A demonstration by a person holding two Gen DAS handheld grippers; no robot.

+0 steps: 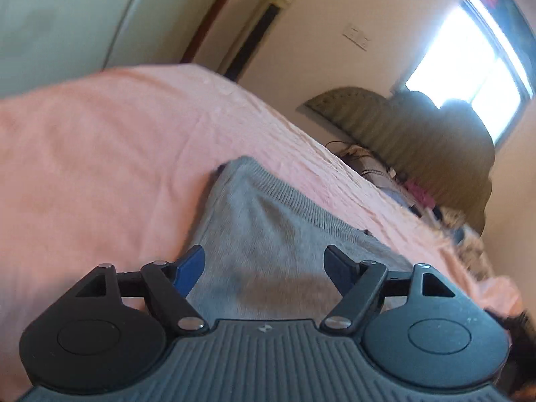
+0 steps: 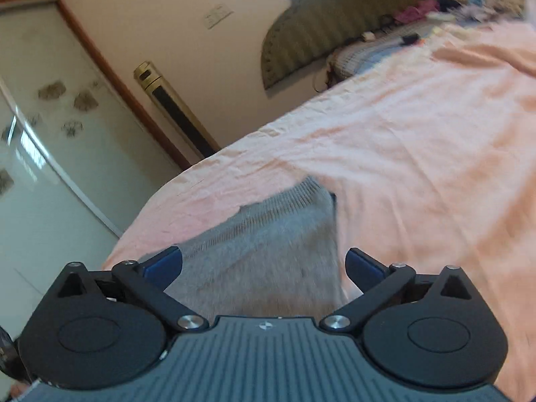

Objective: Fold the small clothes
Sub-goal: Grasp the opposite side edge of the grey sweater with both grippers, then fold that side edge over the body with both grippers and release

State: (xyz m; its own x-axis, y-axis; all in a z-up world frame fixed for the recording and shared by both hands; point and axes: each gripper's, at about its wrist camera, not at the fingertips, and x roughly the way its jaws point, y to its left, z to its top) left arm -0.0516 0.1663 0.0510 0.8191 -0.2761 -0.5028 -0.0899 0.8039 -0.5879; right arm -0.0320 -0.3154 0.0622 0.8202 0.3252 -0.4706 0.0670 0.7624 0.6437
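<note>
Showing window (image 1: pixel 469 77) only left view; grey garment (image 1: pixel 268 234) both.

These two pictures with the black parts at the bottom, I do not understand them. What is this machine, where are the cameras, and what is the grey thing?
There is no robot here. A person holds one hand-held gripper with two fingers in each hand, and each gripper carries a wide-angle camera that looks forward along its fingers. One picture comes from the left gripper, the other from the right gripper. The black and grey parts at the bottom are each gripper's own body.

The surface is a bed with a wrinkled pink bedsheet. On it lies a small grey knitted garment with a ribbed edge, which is to be folded. Both grippers stand open over the garment; neither one holds anything.
</note>
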